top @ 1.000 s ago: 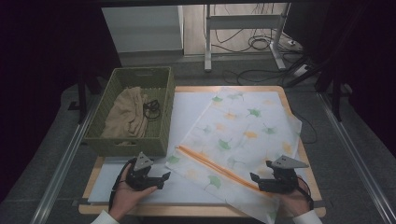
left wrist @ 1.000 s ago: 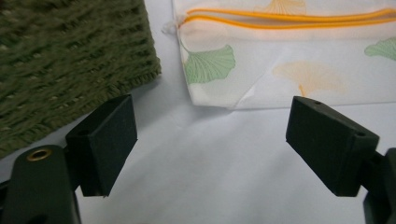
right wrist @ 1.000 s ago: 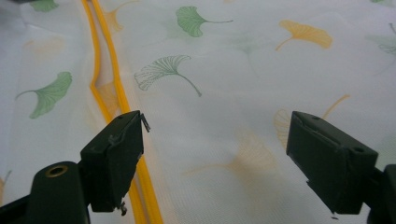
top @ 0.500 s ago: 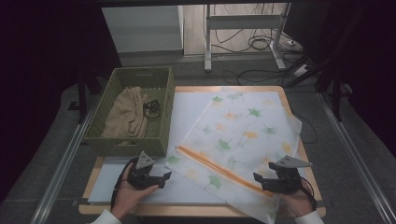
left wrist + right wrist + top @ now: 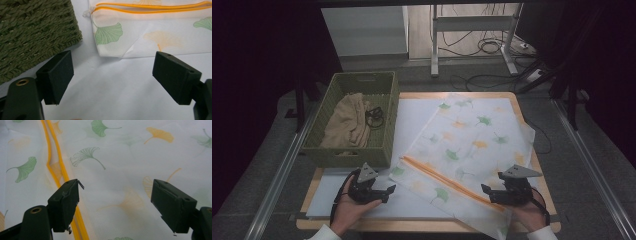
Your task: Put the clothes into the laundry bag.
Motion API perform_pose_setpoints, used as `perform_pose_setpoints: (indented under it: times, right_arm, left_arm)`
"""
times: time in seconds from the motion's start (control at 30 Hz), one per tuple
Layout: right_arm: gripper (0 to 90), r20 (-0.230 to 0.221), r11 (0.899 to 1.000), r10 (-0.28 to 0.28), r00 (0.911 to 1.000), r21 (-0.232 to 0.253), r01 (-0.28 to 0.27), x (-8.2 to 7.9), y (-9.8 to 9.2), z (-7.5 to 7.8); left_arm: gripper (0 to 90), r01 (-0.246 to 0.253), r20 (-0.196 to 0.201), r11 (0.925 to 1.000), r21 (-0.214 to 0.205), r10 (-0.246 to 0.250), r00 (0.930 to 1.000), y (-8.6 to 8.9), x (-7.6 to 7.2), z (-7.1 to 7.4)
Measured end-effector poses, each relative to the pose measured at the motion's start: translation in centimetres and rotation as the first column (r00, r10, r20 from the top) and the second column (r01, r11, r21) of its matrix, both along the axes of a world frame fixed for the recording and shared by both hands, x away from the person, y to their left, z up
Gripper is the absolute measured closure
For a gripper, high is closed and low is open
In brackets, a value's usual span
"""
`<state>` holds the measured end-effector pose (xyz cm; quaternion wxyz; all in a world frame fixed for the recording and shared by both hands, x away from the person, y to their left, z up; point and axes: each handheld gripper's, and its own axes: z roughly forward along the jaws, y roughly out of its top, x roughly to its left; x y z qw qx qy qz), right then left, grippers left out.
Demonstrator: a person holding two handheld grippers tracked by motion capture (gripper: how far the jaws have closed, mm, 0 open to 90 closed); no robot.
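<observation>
We have both claws wide open and empty: the left claw (image 5: 388, 190) just short of the leaf-print bag (image 5: 472, 145) spread on the table (image 5: 422, 226), the right claw (image 5: 486, 193) over its orange zipper (image 5: 62, 172). We should pinch only the top layer beside the zipper.

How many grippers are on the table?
2. The left gripper is near the table's front edge, just in front of the green basket. The right gripper is over the front right part of the leaf-print bag, by its orange zipper.
</observation>
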<state>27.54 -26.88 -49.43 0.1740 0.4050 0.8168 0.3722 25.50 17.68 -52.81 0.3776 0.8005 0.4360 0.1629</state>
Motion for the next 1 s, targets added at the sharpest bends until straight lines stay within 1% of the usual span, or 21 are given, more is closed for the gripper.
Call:
perform_pose_setpoints:
  times: [0.13,0.2,0.23,0.27,0.37,0.4,0.5,0.57,0.6,0.63,0.7,0.87,0.9,0.93,1.0]
  right_arm:
    - [22.2,-0.019,1.0,0.013,0.9997,-0.006,-0.013,0.5,0.4,0.3]
    - [22.2,-0.021,1.0,0.016,0.9997,-0.013,-0.016,0.7,0.5,0.5]
    - [21.8,-0.025,0.999,0.021,0.9994,-0.025,-0.022,1.0,0.8,1.0]
    - [21.8,-0.025,0.999,0.021,0.9994,-0.025,-0.022,1.0,0.8,1.0]
    - [21.4,-0.035,0.998,0.041,0.9986,-0.043,-0.042,1.4,1.4,1.8]
    - [21.4,-0.04,0.996,0.063,0.9972,-0.053,-0.065,1.7,2.0,2.3]
    - [21.5,-0.06,0.992,0.097,0.9935,-0.075,-0.101,2.1,3.0,2.7]
    - [22.3,-0.075,0.99,0.11,0.9911,-0.083,-0.117,2.4,3.5,2.7]
    - [22.3,-0.075,0.99,0.11,0.9911,-0.083,-0.117,2.4,3.5,2.7]
    - [25.3,-0.086,0.987,0.125,0.9885,-0.089,-0.132,2.7,4.0,2.8]
    - [26.0,-0.099,0.985,0.136,0.9857,-0.094,-0.146,3.0,4.7,3.1]
    - [26.1,-0.106,0.979,0.171,0.9795,-0.097,-0.182,3.7,6.7,4.3]
    - [26.1,-0.106,0.979,0.171,0.9795,-0.097,-0.182,3.7,6.7,4.3]
    - [26.1,-0.112,0.975,0.186,0.9762,-0.104,-0.197,3.8,7.3,4.5]
    - [26.2,-0.111,0.973,0.191,0.9753,-0.109,-0.203,4.0,7.6,4.6]
  left_arm:
    - [16.9,-0.006,0.002,1.0,0.001,0.006,1.0,-0.1,0.0,0.0]
    - [16.9,-0.006,0.0,1.0,0.004,0.006,1.0,-0.2,0.0,0.0]
    - [16.9,-0.005,0.0,1.0,0.007,0.005,1.0,-0.3,0.0,0.0]
    - [16.9,-0.001,0.0,0.9999,0.011,0.001,1.0,-0.4,0.0,-0.1]
    - [16.9,0.007,0.008,0.9998,0.018,-0.007,0.9999,-0.7,-0.2,0.0]
    - [16.8,0.012,0.011,0.9997,0.021,-0.012,0.9999,-0.7,-0.2,0.0]
    - [16.9,0.014,0.014,0.9996,0.023,-0.015,0.9998,-0.6,-0.2,0.0]
    - [17.0,0.018,0.014,0.9994,0.029,-0.019,0.9997,-0.5,-0.2,0.0]
    - [17.0,0.02,0.013,0.9994,0.028,-0.021,0.9997,-0.5,-0.2,-0.1]
    - [16.9,0.021,0.011,0.9994,0.026,-0.021,0.9997,-0.4,-0.1,-0.1]
    - [17.0,0.026,0.008,0.9995,0.018,-0.026,0.9996,-0.4,-0.1,-0.2]
    - [16.9,0.033,0.005,0.9992,0.023,-0.033,0.9995,-0.5,-0.1,-0.2]
    - [16.9,0.033,0.007,0.9992,0.023,-0.033,0.9994,-0.5,-0.2,-0.1]
    - [17.0,0.032,0.009,0.9993,0.021,-0.032,0.9994,-0.5,-0.2,-0.1]
    - [17.0,0.03,0.008,0.9993,0.022,-0.03,0.9995,-0.4,-0.2,-0.2]
